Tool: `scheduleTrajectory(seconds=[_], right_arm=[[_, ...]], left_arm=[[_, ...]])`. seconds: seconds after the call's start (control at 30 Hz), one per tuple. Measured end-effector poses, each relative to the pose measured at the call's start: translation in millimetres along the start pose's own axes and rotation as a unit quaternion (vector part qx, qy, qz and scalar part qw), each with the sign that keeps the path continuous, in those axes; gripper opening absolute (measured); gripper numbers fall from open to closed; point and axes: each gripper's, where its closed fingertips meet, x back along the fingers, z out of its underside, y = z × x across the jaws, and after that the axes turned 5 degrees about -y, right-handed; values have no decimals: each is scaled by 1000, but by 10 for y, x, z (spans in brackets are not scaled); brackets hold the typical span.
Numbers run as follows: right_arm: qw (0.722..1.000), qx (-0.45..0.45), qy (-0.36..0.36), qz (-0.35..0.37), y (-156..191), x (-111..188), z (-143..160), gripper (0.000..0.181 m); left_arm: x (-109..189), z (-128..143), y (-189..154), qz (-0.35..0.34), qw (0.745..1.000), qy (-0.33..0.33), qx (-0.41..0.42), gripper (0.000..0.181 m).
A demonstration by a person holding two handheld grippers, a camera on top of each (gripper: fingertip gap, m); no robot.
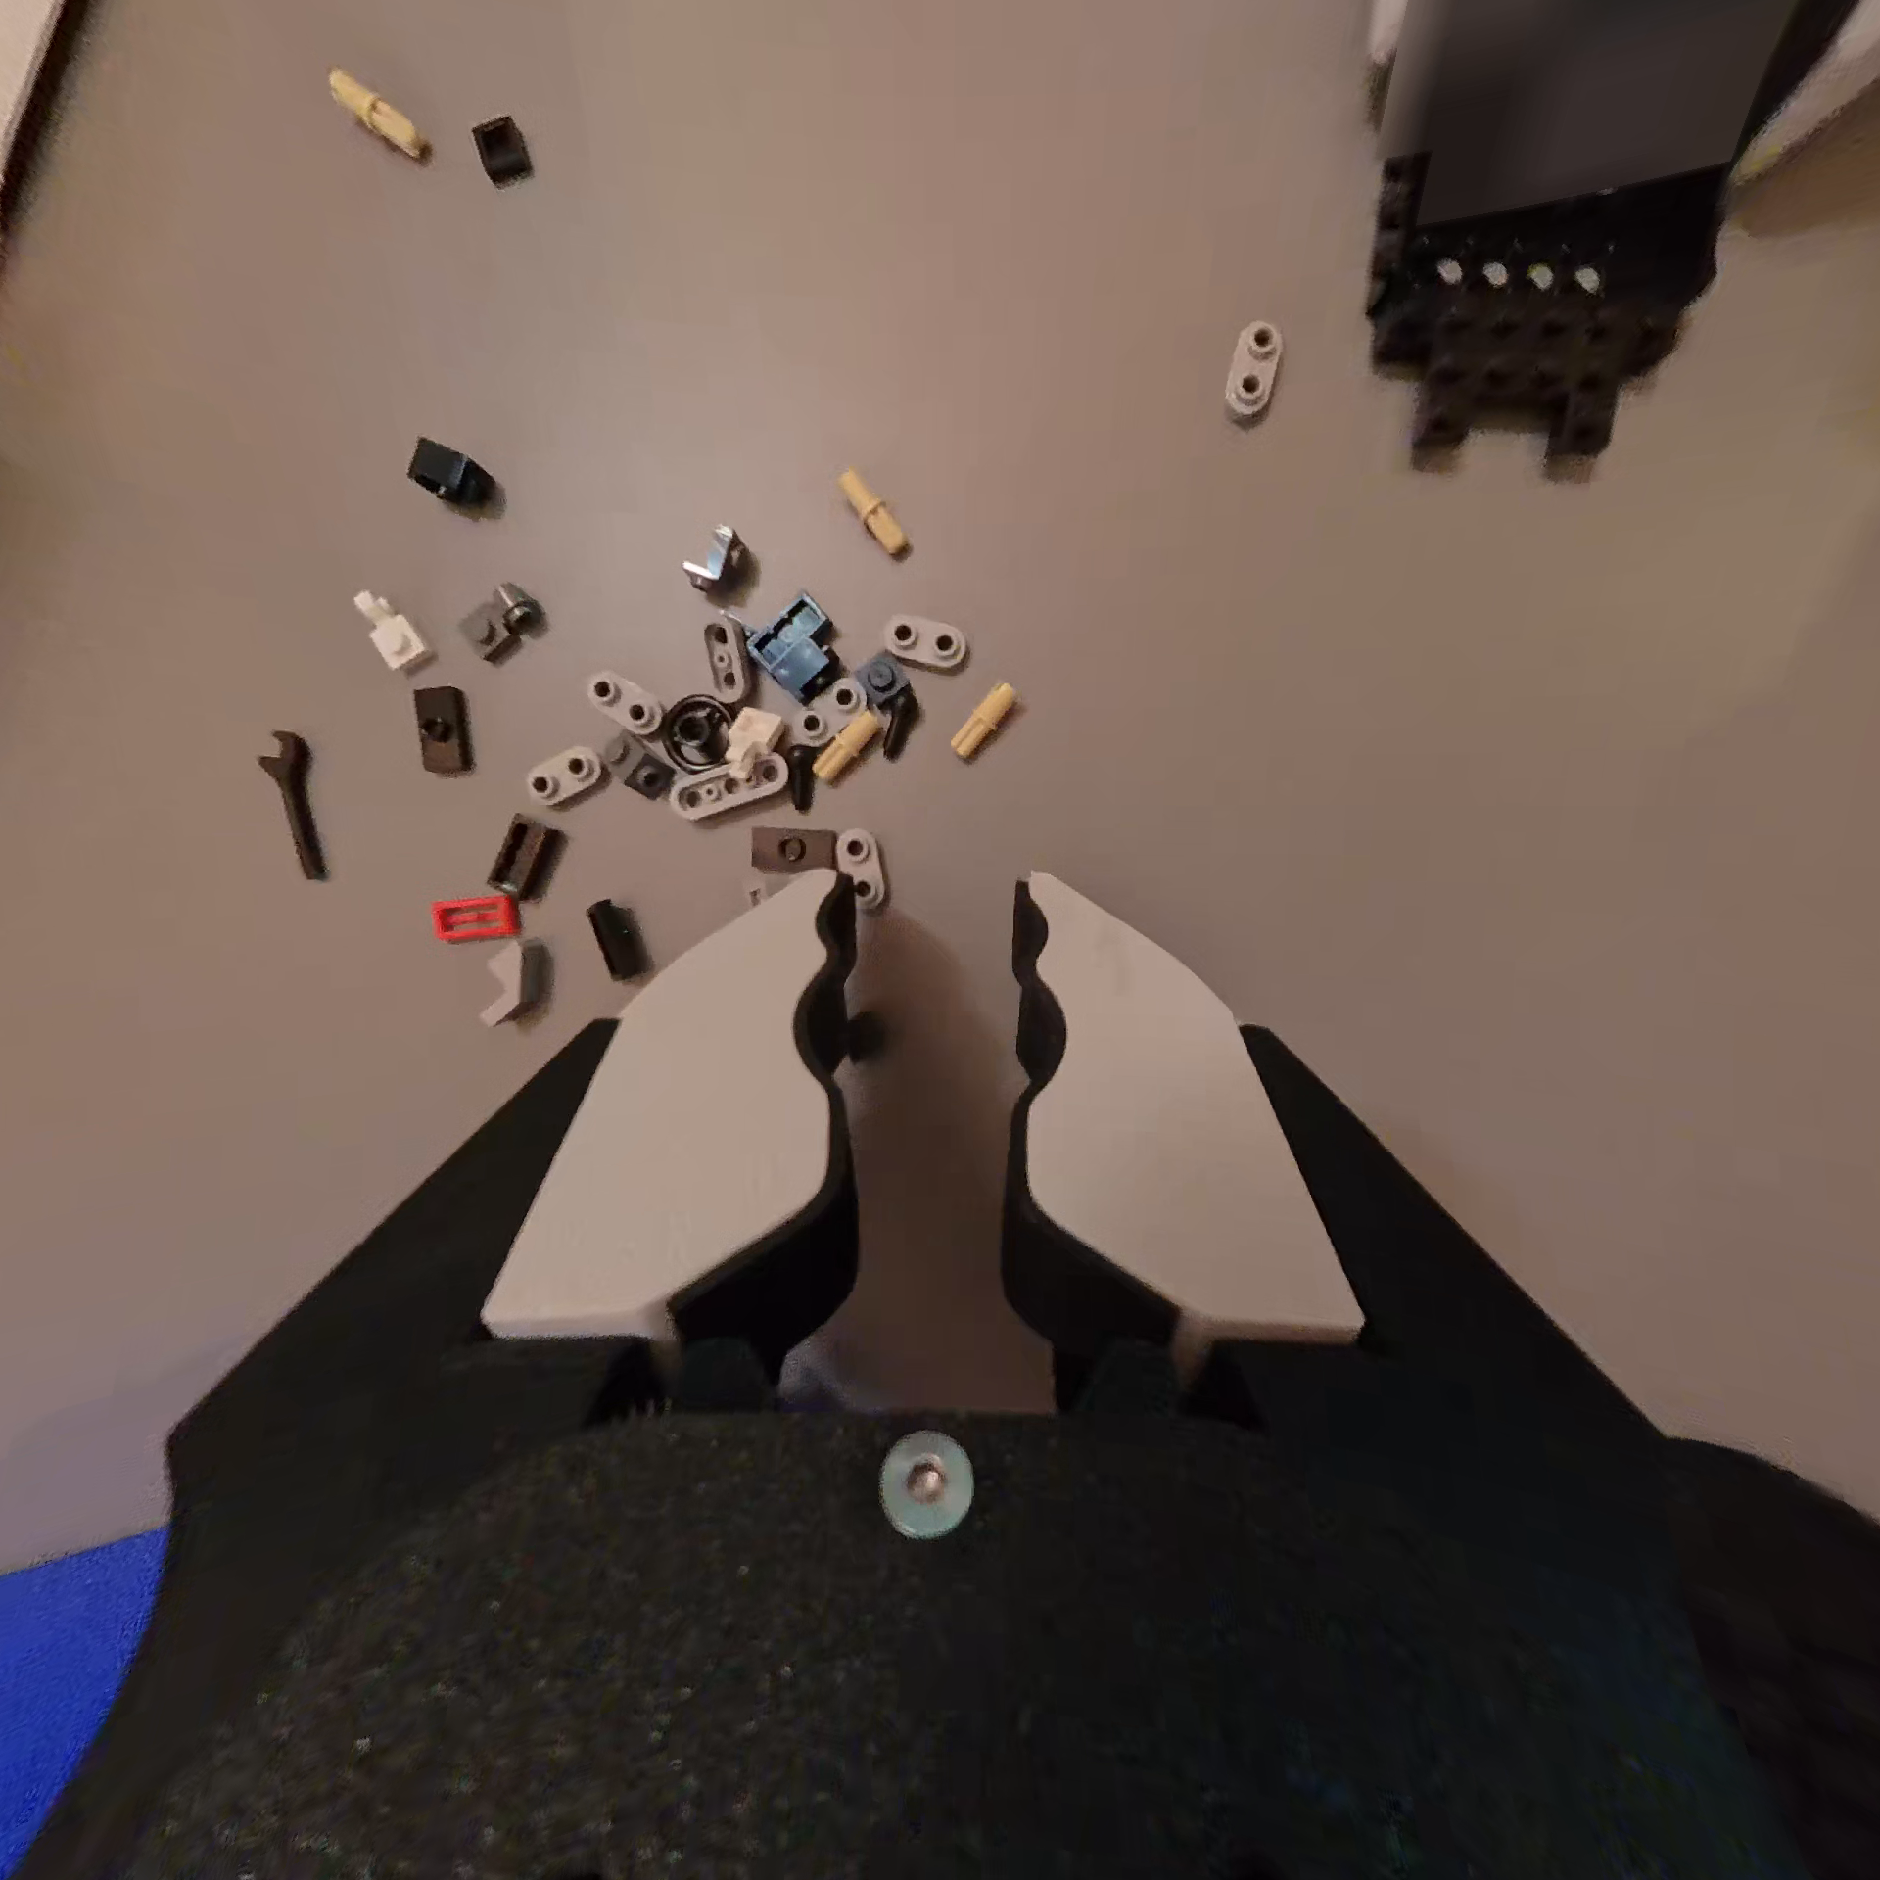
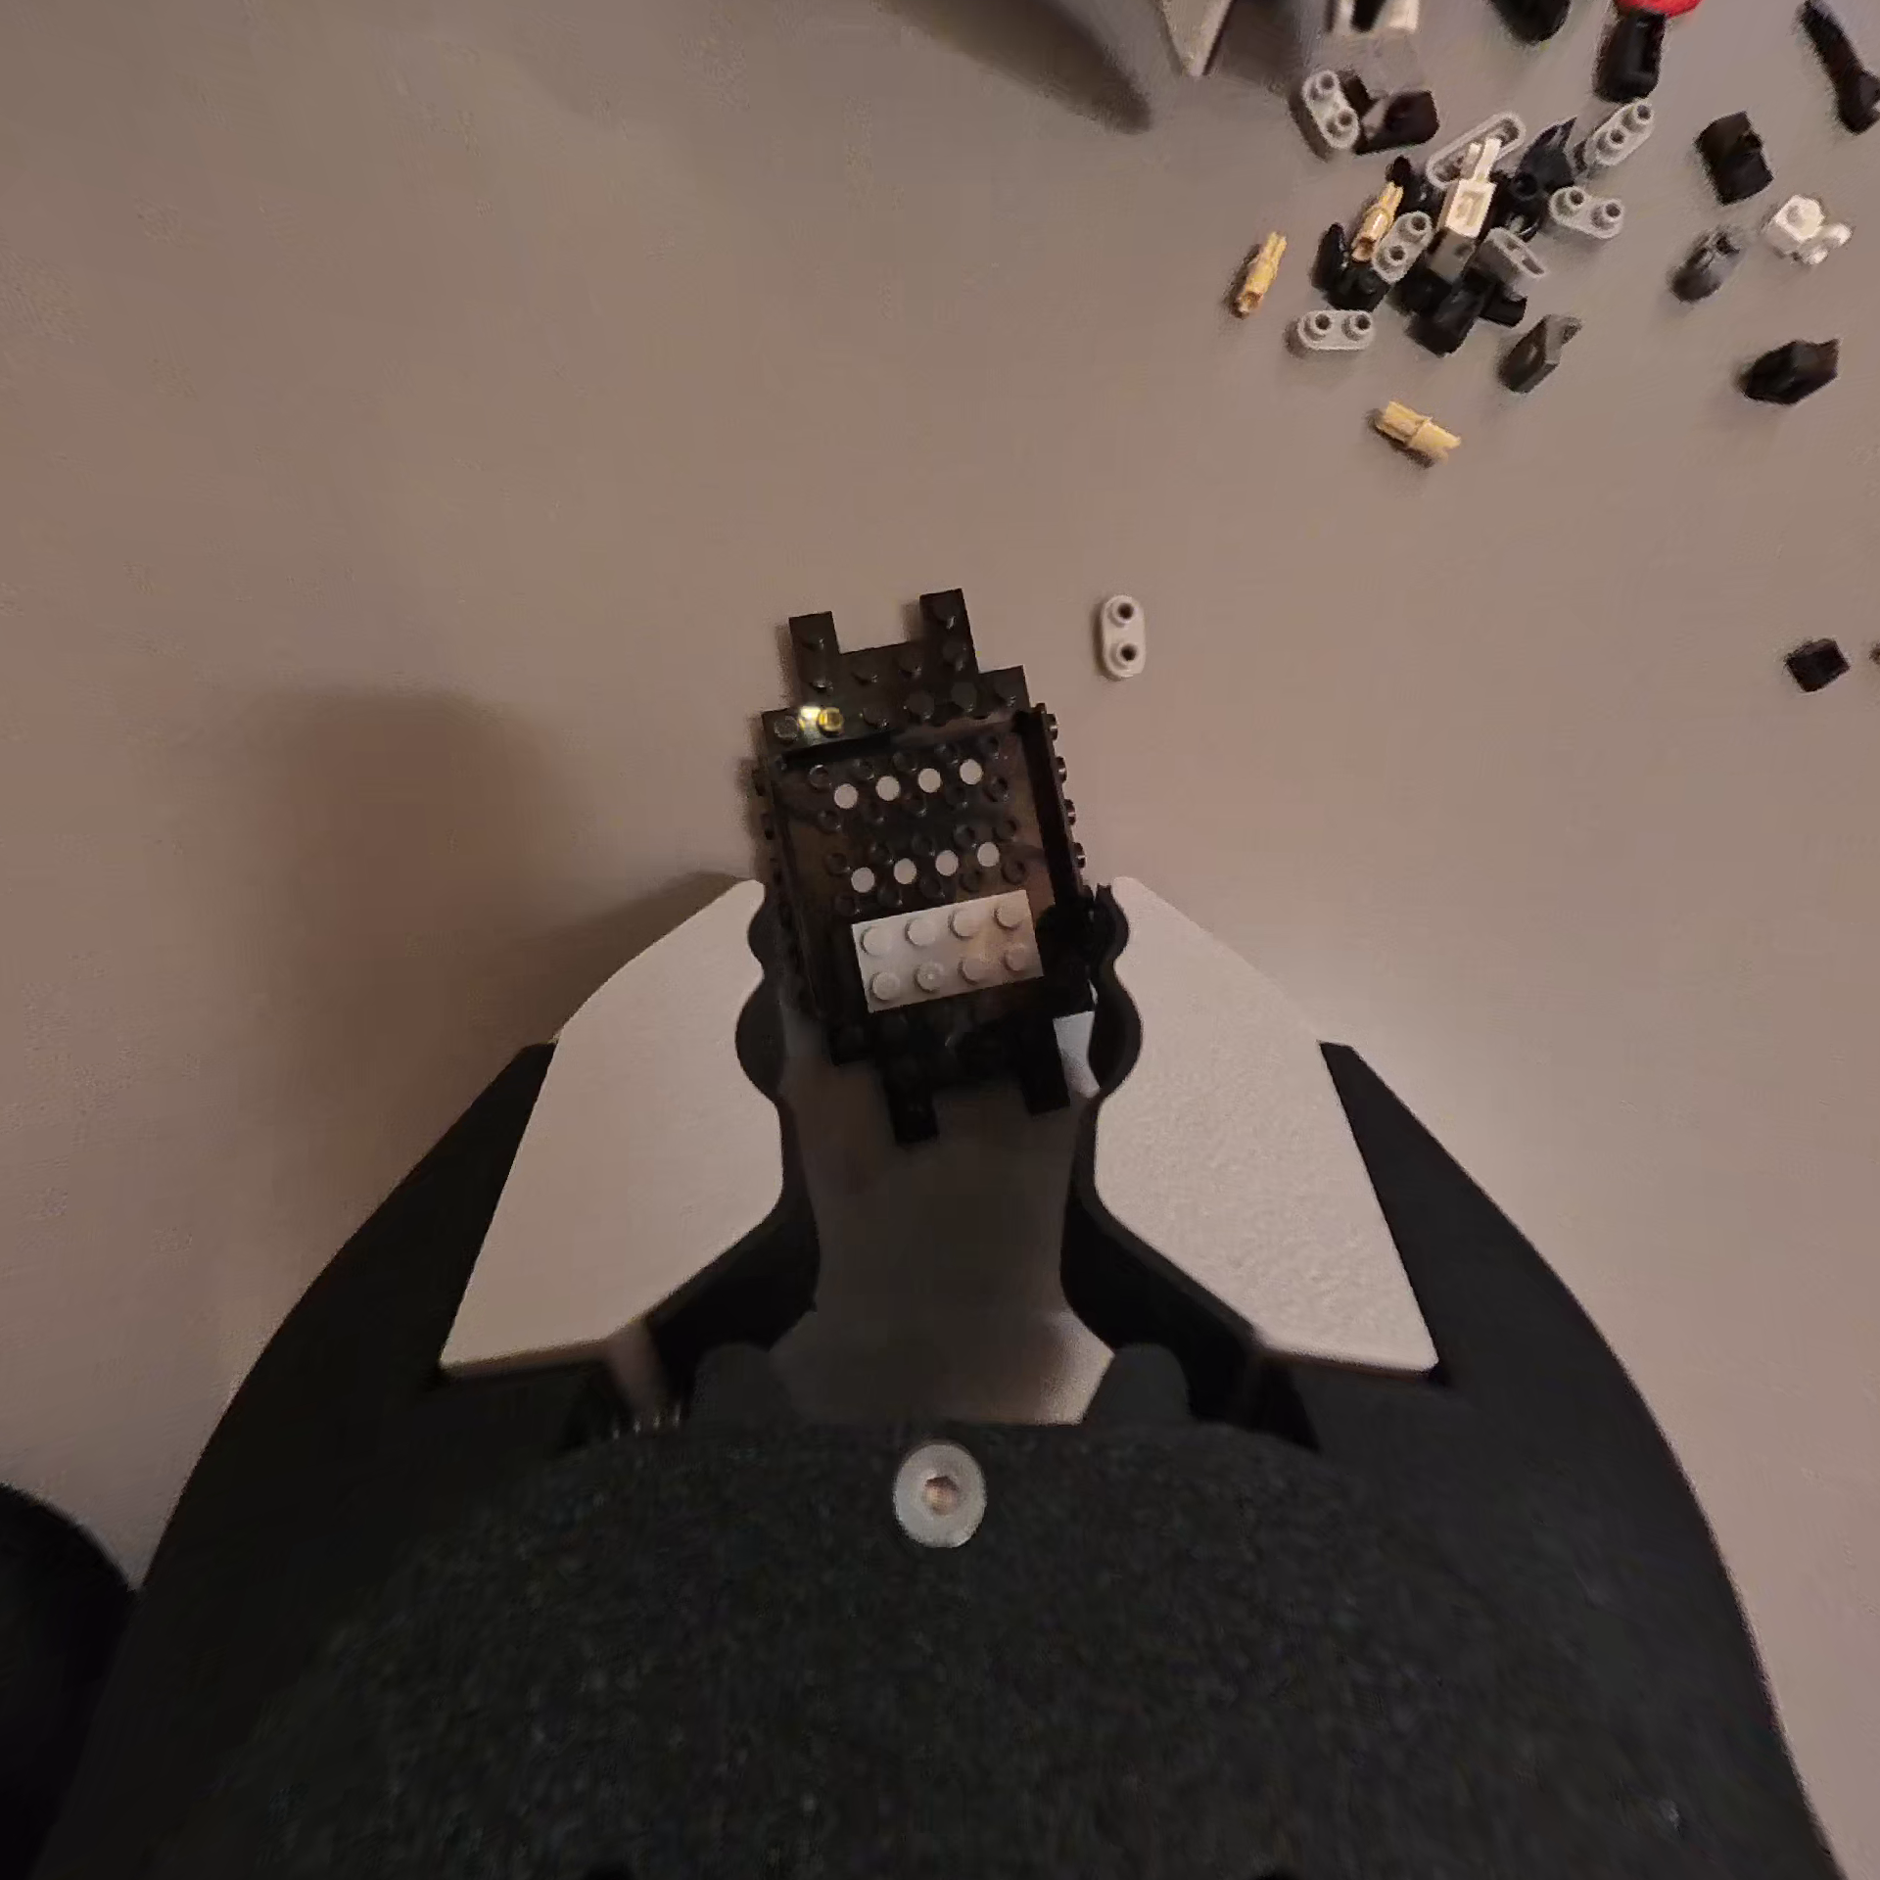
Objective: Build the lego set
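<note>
A black studded chassis (image 2: 921,844) with a light grey plate (image 2: 946,954) on it sits between the fingers of my right gripper (image 2: 936,916), which is shut on its sides. It also shows in the left wrist view (image 1: 1516,336) at the far right, under the right gripper. My left gripper (image 1: 931,890) is open and empty, just above the table, at the near edge of a pile of small loose pieces (image 1: 732,712). A grey two-hole link (image 1: 863,863) lies at its left fingertip.
Loose pieces lie scattered on the grey table: tan pins (image 1: 873,512), a black wrench (image 1: 295,804), a red tile (image 1: 474,919), a lone grey link (image 1: 1253,369). The pile also shows in the right wrist view (image 2: 1465,224) at the far right. A blue surface (image 1: 61,1668) shows bottom left. Spacing between my two grippers at the tips: around 15 centimetres.
</note>
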Motion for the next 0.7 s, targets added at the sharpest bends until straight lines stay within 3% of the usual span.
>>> scheduleTrajectory(seconds=[0.47, 0.7], right_arm=[[999, -32, -26, 29, 311, 50, 20, 58], [998, -44, -22, 41, 396, 108, 79, 58]], left_arm=[[-108, 33, 91, -9, 999, 0, 37, 8], [-56, -472, -438, 47, 996, -68, -29, 8]])
